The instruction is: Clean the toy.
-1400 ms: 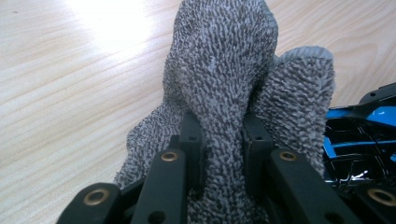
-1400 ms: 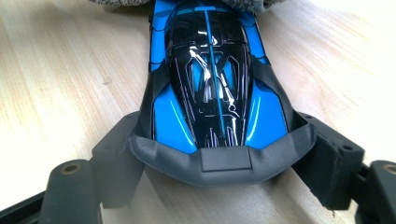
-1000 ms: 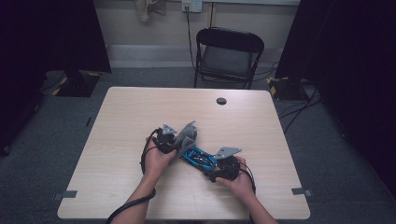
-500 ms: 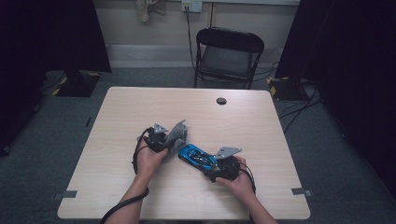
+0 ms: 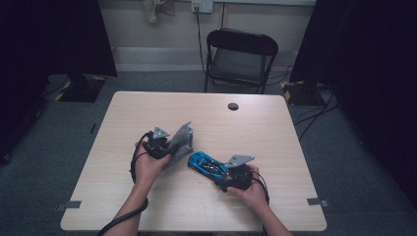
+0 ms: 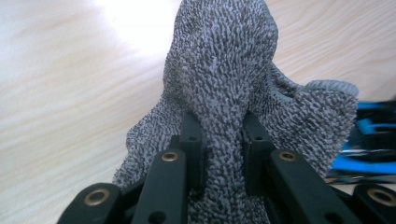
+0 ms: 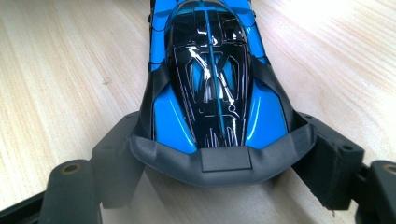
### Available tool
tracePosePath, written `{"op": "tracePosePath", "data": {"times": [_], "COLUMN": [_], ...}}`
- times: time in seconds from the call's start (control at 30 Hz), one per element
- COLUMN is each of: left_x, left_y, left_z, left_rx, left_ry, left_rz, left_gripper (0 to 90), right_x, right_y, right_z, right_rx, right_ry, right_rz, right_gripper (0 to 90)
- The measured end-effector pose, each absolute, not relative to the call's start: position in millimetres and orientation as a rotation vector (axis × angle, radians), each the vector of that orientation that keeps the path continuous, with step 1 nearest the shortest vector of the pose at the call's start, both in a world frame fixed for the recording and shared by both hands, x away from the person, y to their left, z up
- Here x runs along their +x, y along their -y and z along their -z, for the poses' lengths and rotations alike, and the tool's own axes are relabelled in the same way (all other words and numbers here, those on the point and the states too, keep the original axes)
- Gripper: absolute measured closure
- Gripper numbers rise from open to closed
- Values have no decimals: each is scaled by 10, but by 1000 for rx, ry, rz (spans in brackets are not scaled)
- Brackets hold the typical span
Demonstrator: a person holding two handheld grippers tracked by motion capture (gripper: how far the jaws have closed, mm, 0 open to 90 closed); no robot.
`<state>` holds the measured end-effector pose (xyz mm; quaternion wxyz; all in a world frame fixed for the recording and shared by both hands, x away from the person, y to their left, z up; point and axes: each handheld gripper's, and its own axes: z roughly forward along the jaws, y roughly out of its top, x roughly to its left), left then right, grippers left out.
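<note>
Currently: left gripper (image 5: pixel 173 143) clenched on grey cloth (image 6: pixel 224 88); right gripper (image 7: pixel 219 182) grasping blue toy car (image 7: pixel 215 79) by its tail on the table (image 5: pixel 147 113).
Risk: car's glossy tapered body may squirt from the jaws; cloth, pinched by one fold just beside the car, may slip or snag it.

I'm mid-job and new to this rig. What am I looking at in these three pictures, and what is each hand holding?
No robot arm here: a person at a table holds a hand-held two-jaw gripper in each hand. The wide picture comes from a fixed camera above, looking down on the table. The other two come from cameras riding on the grippers, looking along their black jaws.

The left gripper is shut on a grey knitted cloth, pinched between its jaws and raised off the wood. The right gripper has its jaws against the sides of a blue and black toy car at one end; the car sits on the table. A small dark round spot lies near the far edge.
</note>
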<state>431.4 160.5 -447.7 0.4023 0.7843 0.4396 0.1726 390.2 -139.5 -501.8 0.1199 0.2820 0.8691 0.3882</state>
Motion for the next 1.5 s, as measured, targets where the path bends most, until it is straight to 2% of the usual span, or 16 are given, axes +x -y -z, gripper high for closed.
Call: {"op": "tracePosePath", "data": {"times": [0.27,0.77,1.17,1.5], "left_x": [4191,4005,3899,3879], "left_y": [-1296,-580,-331,-336], "left_z": [4329,4492,4576,4609], "left_rx": [2014,2091,2132,2139], "left_ry": [-999,-838,-752,-713], "left_rz": [-399,-277,-273,-303], "left_gripper": [752,754,754,754], "right_x": [3903,3907,3909,3910], "right_y": [1394,1393,1392,1392], "right_z": [5018,5017,5017,5017], "right_rx": [823,824,823,822], "right_ry": [-2539,-2541,-2542,-2542], "right_rz": [-1134,-1133,-1134,-1134], "right_gripper": [239,239,239,239]}}
